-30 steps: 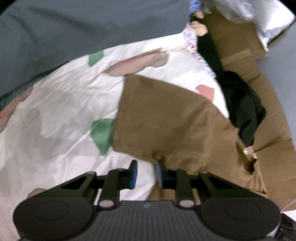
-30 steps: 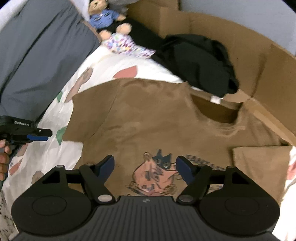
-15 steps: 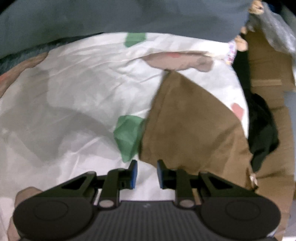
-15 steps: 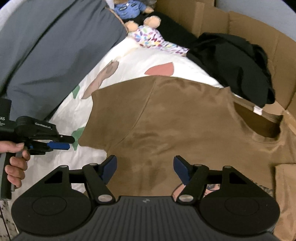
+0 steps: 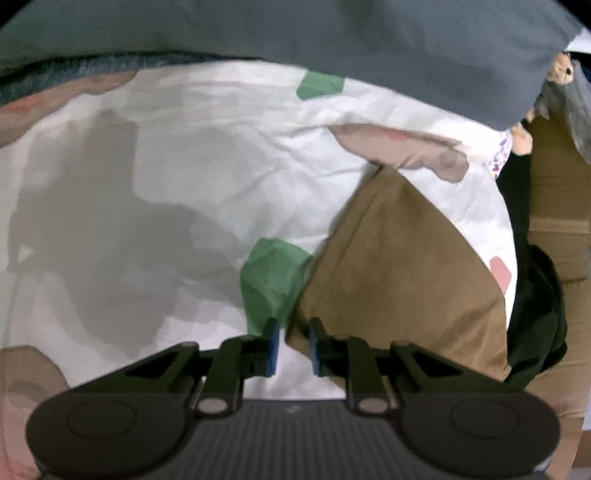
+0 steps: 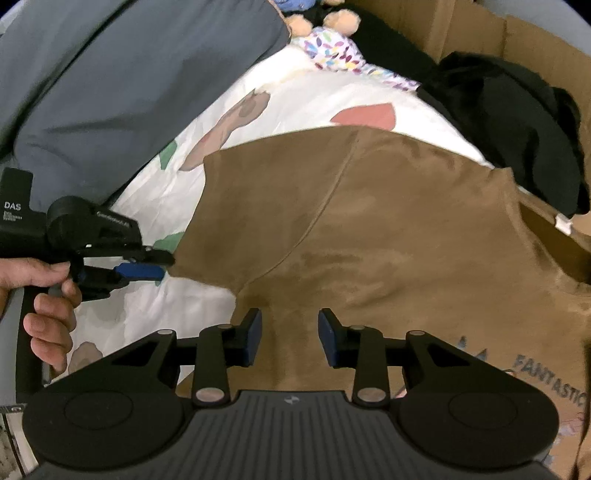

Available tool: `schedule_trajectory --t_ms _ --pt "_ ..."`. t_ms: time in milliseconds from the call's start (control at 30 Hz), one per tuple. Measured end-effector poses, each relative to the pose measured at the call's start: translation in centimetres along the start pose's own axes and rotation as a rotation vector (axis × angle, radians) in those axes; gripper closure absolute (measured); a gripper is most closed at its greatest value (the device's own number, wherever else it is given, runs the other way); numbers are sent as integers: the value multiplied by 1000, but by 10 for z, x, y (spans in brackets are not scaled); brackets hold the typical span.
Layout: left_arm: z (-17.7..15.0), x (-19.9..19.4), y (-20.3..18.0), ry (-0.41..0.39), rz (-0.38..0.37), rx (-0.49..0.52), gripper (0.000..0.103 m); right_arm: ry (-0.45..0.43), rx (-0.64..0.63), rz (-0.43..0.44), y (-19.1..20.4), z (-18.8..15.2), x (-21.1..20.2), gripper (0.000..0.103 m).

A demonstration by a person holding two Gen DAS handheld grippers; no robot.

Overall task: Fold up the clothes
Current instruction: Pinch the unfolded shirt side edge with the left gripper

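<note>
A brown T-shirt with a cartoon print lies flat on a white patterned bedsheet. Its left sleeve spreads out in the left wrist view. My left gripper is open with a narrow gap, its tips at the sleeve's lower corner; it also shows in the right wrist view, touching the sleeve edge. My right gripper is open and empty, hovering over the shirt near the underarm seam.
A grey duvet lies along the left. A stuffed toy sits at the far end. A black garment and cardboard boxes are at the right. The bedsheet stretches left of the sleeve.
My left gripper has swung left and come to the sleeve's corner. My right gripper has moved left, from over the chest print to the underarm, and its jaws have narrowed somewhat.
</note>
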State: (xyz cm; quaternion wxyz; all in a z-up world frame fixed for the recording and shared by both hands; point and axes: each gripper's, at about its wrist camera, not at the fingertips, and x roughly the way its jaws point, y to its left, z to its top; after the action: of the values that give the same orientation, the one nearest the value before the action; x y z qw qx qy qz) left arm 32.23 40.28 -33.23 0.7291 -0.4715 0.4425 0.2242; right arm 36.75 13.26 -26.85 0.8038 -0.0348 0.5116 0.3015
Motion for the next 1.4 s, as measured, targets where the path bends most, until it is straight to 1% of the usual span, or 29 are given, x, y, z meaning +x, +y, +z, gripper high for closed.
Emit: schedule_trajectory --t_ms 100,300,400,433,467,500,533,567,600,667,700,800,833,967,1133,1200,1233,1267,1400 --pt "-3 4 3 7 -13 -54 87 8 5 4 1 -1 6 66" --pt "-3 13 14 17 -28 -115 86 19 -5 14 5 -4 10 66" --pt "-3 16 20 23 -51 -151 82 18 0 12 4 -4 12 66" --pt "-3 16 21 24 -57 -158 80 16 3 11 4 -4 13 66" --pt "-5 17 22 30 -73 -170 74 12 9 11 4 -3 14 66" --pt "-7 19 25 51 -97 -192 70 9 13 12 3 -2 15 66" --pt "-8 20 24 68 -109 -204 62 7 15 13 3 -3 16 66" --pt "-8 19 23 76 -108 -207 60 7 17 13 3 -3 18 66" --pt "-8 19 21 76 -99 -198 60 7 18 13 3 -4 20 66" --pt "-9 19 13 63 -58 -151 61 7 20 13 4 -5 23 66" --pt "-9 19 13 63 -58 -153 61 11 19 12 5 -6 25 66" --pt "-8 21 20 60 -70 -205 64 5 12 19 8 -8 26 66" --pt "-8 21 22 59 -72 -217 69 2 10 23 10 -8 26 66" --pt "-8 21 30 45 -94 -291 69 -10 -2 37 15 -9 27 66" --pt "-9 20 31 36 -108 -322 69 -25 -20 52 23 -10 29 66" --pt "-9 18 32 39 -105 -327 74 -30 -32 55 27 -11 32 69" --pt "-9 18 33 41 -103 -334 79 -32 -39 57 29 -11 33 76" --pt "-9 17 34 41 -103 -340 81 -35 -44 57 30 -11 34 79" --pt "-10 12 29 32 -97 -316 82 -53 -42 55 31 -10 37 83"
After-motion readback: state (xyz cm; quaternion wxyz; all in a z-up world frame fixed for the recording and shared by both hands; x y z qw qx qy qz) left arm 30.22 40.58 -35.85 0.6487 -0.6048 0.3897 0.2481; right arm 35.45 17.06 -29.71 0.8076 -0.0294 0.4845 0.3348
